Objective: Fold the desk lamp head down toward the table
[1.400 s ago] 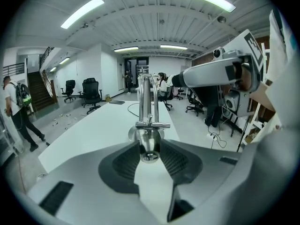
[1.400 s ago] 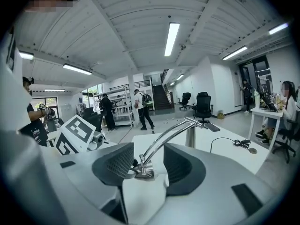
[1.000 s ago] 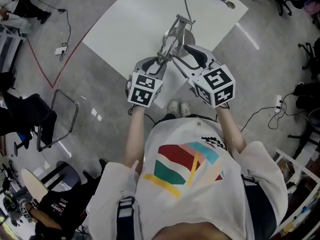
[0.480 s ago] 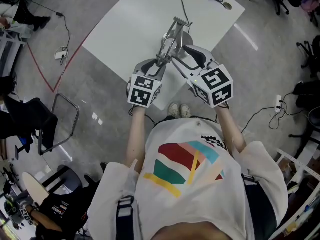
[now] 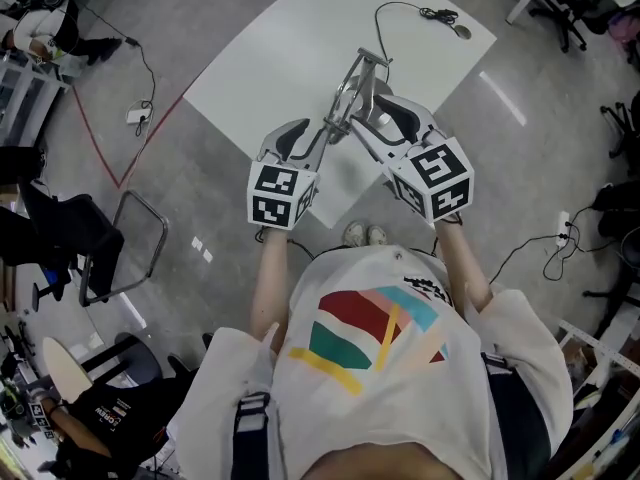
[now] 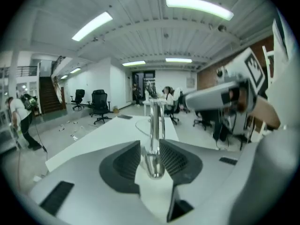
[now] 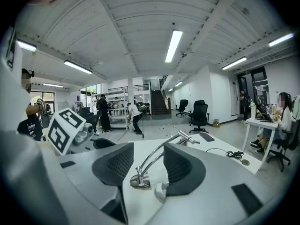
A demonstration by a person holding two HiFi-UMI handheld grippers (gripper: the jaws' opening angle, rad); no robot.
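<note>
A chrome desk lamp (image 5: pixel 352 93) stands on the white table (image 5: pixel 290 48), its two arm sections meeting at a top joint (image 5: pixel 370 61). My left gripper (image 5: pixel 318 133) is shut on the lower end of one arm section (image 6: pixel 154 139), which rises straight up between the pads. My right gripper (image 5: pixel 368 110) comes in from the right. Between its jaws lie the other section's chrome end (image 7: pixel 139 179) and a white part beside it, and they fill the gap. That section slopes up to the joint (image 7: pixel 187 137). The right gripper hides most of the lamp base.
The lamp's cable (image 5: pixel 400 8) runs to the table's far corner, ending by a small plug (image 5: pixel 460 31). Office chairs (image 7: pixel 199 114) and people stand around the room. A metal chair frame (image 5: pixel 135 243) sits on the floor at left.
Both grippers have risen with the lamp arms held in them. The left one has moved up more and a little outward, and the top joint sits higher over the table.
</note>
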